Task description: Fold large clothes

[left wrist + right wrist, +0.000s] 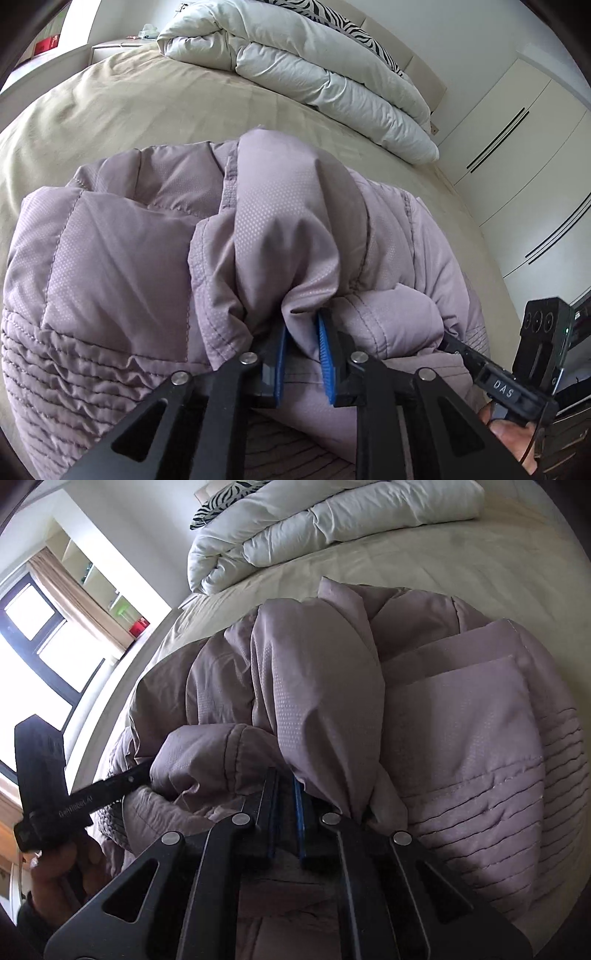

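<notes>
I've got the mauve jacket [147, 258] heaped mid-frame on the bed [110, 110], long axis running up-frame fwd of both grippers, L gripper [301, 325] clamped on a fabric fold, R gripper [284, 779] nearly closed, grasp can't tell, labels "DAS" lower right, "GenRobot.AI" lower left.

Jacket [122, 258] hem beyond bottom edge

My two wrist cameras sit close over the mauve jacket [147, 240] [461, 720], facing the bed's head; both share the white duvet [314, 62] [314, 520].
</notes>
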Motion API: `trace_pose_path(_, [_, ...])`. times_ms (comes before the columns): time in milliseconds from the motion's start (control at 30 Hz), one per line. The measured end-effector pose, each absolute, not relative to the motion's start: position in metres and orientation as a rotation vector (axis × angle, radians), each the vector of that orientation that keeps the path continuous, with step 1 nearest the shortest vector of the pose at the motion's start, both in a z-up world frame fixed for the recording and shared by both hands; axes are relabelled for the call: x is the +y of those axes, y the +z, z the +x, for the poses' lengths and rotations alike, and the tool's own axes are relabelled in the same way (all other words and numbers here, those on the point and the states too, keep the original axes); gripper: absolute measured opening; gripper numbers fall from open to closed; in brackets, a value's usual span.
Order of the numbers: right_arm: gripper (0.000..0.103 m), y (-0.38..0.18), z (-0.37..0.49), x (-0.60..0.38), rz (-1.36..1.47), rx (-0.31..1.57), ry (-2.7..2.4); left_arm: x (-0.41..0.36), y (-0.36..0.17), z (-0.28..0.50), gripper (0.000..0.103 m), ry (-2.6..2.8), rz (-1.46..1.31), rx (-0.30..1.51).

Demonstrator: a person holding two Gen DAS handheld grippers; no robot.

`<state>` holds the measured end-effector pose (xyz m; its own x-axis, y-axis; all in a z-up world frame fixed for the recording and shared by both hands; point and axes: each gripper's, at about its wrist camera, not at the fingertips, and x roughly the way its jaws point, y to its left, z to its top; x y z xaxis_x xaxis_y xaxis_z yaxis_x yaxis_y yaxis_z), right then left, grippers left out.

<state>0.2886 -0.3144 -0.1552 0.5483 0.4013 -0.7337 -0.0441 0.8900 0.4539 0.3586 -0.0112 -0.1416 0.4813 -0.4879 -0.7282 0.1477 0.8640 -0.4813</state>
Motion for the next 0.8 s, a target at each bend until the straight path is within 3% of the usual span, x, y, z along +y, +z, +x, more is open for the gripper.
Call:
trace_pose_path(167, [0.003,-0.153,0.279,-0.31,0.337,0.917,0.294,-0.001,-0.124,0.343,0.025,-0.391,-0.444,0.988])
trace_pose_path(200, [0.008,-0.146,0.277,-0.31,0.337,0.926,0.295,-0.001,-0.112,0.336,0.028,-0.375,-0.415,0.974])
trace_pose_path(267, [0.008,-0.122,0.27,-0.312,0.354,0.893,0.32,0.001,-0.087,0.32,0.052,-0.32,-0.347,0.908])
trace_pose_path(333, [0.009,-0.094,0.26,-0.313,0.357,0.802,0.353,0.002,-0.063,0.309,0.062,-0.29,-0.306,0.831])
trace_pose_path(500, [0.009,-0.068,0.288,-0.305,0.263,0.772,0.305,-0.027,-0.04,0.331,0.065,-0.288,-0.161,0.756])
trace_pose_path(667, [0.009,-0.115,0.336,-0.306,0.225,0.928,0.147,-0.062,-0.099,0.369,0.065,-0.259,0.003,0.935])
trace_pose_path(800, [0.009,-0.151,0.34,-0.31,0.232,0.862,0.168,-0.062,-0.129,0.368,0.07,-0.256,0.037,0.921])
